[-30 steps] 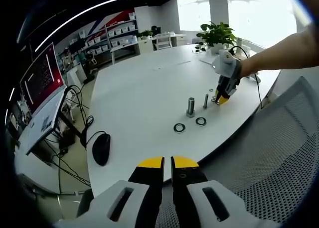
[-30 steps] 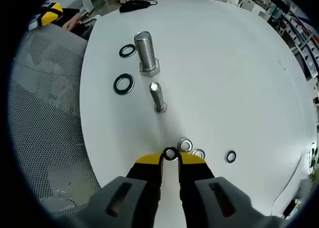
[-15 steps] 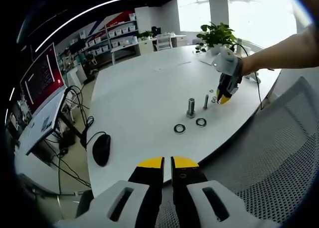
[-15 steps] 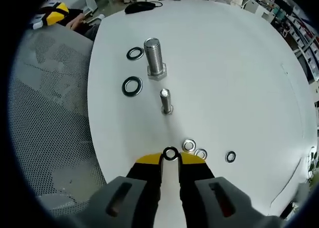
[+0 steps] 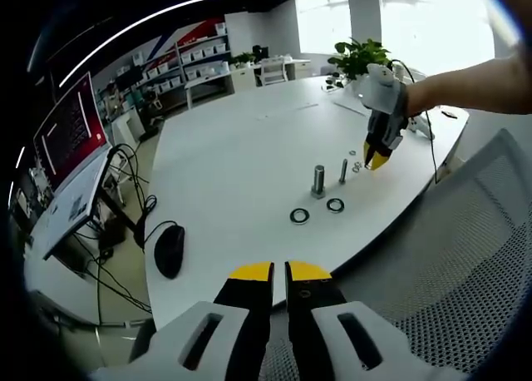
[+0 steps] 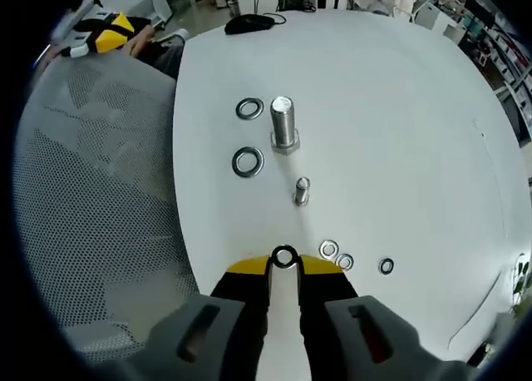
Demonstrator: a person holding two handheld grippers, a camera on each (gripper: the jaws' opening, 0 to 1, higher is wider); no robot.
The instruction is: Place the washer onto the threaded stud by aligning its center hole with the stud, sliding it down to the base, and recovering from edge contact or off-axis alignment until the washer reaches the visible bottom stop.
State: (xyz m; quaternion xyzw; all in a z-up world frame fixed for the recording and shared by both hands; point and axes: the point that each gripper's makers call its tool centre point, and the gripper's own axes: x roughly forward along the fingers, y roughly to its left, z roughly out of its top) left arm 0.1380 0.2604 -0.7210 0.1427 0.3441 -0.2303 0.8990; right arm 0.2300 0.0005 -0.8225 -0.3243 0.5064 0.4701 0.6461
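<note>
right hand-held gripper (image 6: 284, 262) pinches a small washer (image 6: 284, 257) above the bench (image 6: 399, 131), near the thin stud (image 6: 302, 191); left hand-held gripper (image 5: 278, 272) closed, empty.

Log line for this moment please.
right gripper: shut on small washer, above table | thin stud: bare | left gripper: shut, idle

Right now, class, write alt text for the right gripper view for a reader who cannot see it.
The right gripper pinches a small washer at its yellow tips above a white table. Ahead stand a thin stud and a thick bolt, with two large washers beside them.
</note>
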